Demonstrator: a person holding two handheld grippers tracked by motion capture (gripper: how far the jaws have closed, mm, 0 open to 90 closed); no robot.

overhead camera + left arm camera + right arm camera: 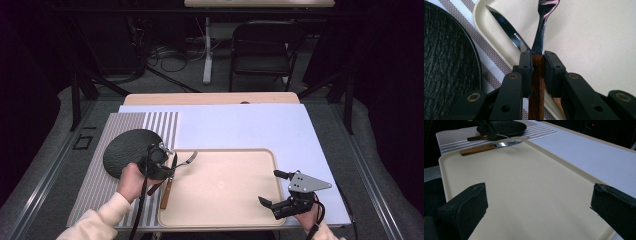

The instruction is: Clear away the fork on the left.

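Observation:
A fork (188, 159) with a wooden handle (537, 82) is clamped in my left gripper (170, 168). The jaws are shut on the handle, and the steel head (546, 7) reaches out over the beige tray (225, 200). Just beside it a wood-handled knife (166, 189) lies across the tray's left rim, its serrated blade (509, 32) on the tray. My right gripper (269, 187) hovers over the tray's front right corner, its jaws wide open with nothing between them. In the right gripper view, the knife (484, 148) and fork (520, 138) are at the tray's far end.
A round black plate (125, 147) rests on a striped placemat (100, 180) left of the tray, close to my left gripper. A white sheet (250, 125) covers the table behind the tray. A folding chair (265, 45) stands beyond the table.

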